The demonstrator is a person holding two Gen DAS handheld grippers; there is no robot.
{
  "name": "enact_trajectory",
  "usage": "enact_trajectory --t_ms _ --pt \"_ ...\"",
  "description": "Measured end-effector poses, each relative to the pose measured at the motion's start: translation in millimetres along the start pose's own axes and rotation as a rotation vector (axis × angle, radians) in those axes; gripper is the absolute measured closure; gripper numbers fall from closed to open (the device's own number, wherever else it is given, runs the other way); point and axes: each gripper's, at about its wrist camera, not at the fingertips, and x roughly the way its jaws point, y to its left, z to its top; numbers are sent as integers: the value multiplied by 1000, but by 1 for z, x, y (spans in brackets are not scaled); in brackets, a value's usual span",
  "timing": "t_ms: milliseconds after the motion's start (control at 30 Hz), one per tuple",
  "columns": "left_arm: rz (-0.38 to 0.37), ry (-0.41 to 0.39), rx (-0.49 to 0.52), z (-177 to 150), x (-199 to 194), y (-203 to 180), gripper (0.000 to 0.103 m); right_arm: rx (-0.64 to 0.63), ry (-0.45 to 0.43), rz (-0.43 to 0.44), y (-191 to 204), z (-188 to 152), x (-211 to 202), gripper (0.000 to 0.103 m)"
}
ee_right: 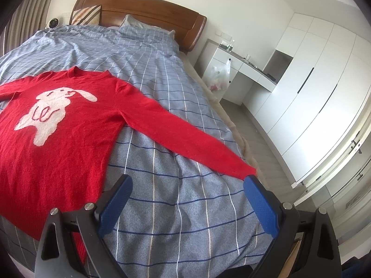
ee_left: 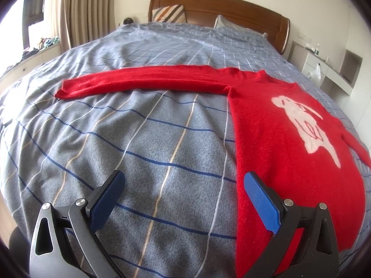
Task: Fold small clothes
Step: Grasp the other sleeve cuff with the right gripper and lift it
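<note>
Red knit, one garment: a single sweater [ee_left: 289, 143] lies flat and face up on the bed, spread near the foot edge, its neckline toward the headboard. One white animal motif [ee_right: 49, 110] occupies the chest. Two sleeves are extended: the left-view sleeve [ee_left: 139, 83] runs straight across the cover toward the window-side edge; the other sleeve [ee_right: 185, 136] slants toward the foot corner on the wardrobe side, its cuff reaching close to the bed's edge.

The sweater rests on one grey-blue checked cover [ee_left: 139, 143] crossed by dark blue and white lines. Two pillows show at the head edge: one striped cushion [ee_left: 170, 14] leaning on the wooden headboard [ee_right: 148, 7], one pale pillow [ee_right: 132, 23] partly under the cover.

Left gripper [ee_left: 183, 180]: both blue fingers [ee_left: 259, 199] spread wide, nothing between them; the right-hand finger overlaps the sweater's side edge in view, and contact cannot be told. Right gripper [ee_right: 187, 185]: spread equally wide and empty, one blue pad [ee_right: 260, 203] just beside the cuff, the other near the sweater's lower side.

Beyond the bed: one curtain [ee_left: 85, 7] by the window, one white wardrobe [ee_right: 313, 88], one white desk [ee_right: 241, 69] with one plastic bag [ee_right: 219, 76] hanging at its front.
</note>
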Motion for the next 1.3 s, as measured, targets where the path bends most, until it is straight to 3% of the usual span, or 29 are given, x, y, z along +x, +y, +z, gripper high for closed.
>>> enact_trajectory --t_ms 100,200,333,400,533,633,800,833,900,933,967,1033,1133,1300 --pt "3 -3 -5 0 0 3 0 175 -28 239 -42 -5 20 8" --pt "8 -3 -18 -1 0 7 0 553 -59 448 -123 -24 58 8" --pt "9 1 -31 -2 2 8 0 1051 18 580 -206 -70 124 8" --pt "18 2 -19 -2 3 5 0 1172 65 611 -218 -84 149 13" --pt "32 0 4 -5 3 2 0 1273 90 612 -227 -91 178 22" --pt "40 1 9 -6 4 1 0 1311 138 593 -230 -89 202 24" --pt "49 3 6 -7 5 1 0 1286 209 544 -233 -82 228 45" --pt "51 4 7 -7 6 1 0 1256 229 550 -231 -77 232 53" --pt "54 5 8 -7 7 0 0 1207 261 563 -228 -70 237 85" --pt "53 5 7 -7 6 0 0 1185 266 555 -228 -65 238 92" --pt "53 4 6 -7 6 0 0 1154 258 528 -228 -54 235 94" --pt "50 4 0 -7 7 1 0 1078 213 513 -224 -26 226 95" --pt "40 1 -13 -5 7 2 0 915 107 548 -193 48 198 95" --pt "18 1 -37 -1 7 8 0 581 -43 718 -75 180 134 95"
